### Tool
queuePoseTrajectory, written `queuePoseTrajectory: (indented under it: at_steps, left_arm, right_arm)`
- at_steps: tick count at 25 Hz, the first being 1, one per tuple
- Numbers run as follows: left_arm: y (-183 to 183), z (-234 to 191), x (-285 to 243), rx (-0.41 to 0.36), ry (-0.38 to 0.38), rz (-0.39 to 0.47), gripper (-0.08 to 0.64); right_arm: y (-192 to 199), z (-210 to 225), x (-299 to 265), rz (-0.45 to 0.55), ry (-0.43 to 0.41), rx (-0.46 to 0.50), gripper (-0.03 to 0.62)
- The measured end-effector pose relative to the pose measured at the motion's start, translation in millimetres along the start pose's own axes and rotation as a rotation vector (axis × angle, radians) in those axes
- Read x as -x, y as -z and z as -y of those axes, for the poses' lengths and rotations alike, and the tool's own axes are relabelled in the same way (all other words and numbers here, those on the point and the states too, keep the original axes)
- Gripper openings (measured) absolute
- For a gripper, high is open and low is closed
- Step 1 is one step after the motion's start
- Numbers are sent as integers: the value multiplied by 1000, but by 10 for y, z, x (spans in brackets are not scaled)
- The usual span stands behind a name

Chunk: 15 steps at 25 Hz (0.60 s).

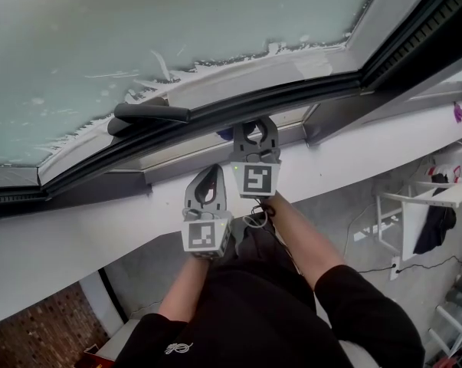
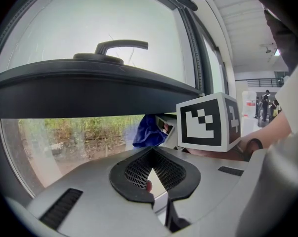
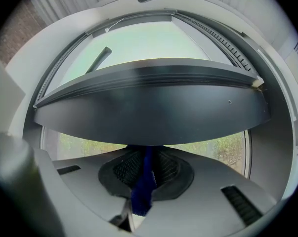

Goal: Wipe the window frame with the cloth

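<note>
Cloth (image 3: 143, 189) clamped in right gripper (image 1: 254, 126) jaws at dark window frame (image 1: 292, 95); left gripper (image 1: 211, 172) jaws closed, empty.

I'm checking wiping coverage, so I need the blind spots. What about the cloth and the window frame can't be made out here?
1. Where the cloth meets the window frame: in the head view the right gripper covers it; in the right gripper view the frame's dark bar hides the cloth's far end.
2. The cloth's full size: the head view shows only a blue sliver beside that gripper.
3. Dirt on the frame: too small to tell in any view.
</note>
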State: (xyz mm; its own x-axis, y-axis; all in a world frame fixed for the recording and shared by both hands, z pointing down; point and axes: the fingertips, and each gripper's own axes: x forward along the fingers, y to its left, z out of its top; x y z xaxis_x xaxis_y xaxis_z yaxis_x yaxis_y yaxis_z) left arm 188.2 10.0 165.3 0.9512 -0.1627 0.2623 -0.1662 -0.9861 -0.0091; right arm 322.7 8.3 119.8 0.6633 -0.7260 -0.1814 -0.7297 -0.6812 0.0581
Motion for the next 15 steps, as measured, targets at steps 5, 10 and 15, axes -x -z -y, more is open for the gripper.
queuePoseTrajectory:
  at_steps: [5,10,15]
  left_arm:
    - [-27,112,-86,-7,13,4,5]
    - [-43,200,-161,-25,31,4,5]
    - [-65,270,-231,-29,42,0,5]
  right_arm:
    - [-7,133,8,10,3,0,23]
    - [-4,243,21,14,7,3,23]
    - [1,369,32,13,20,12,23]
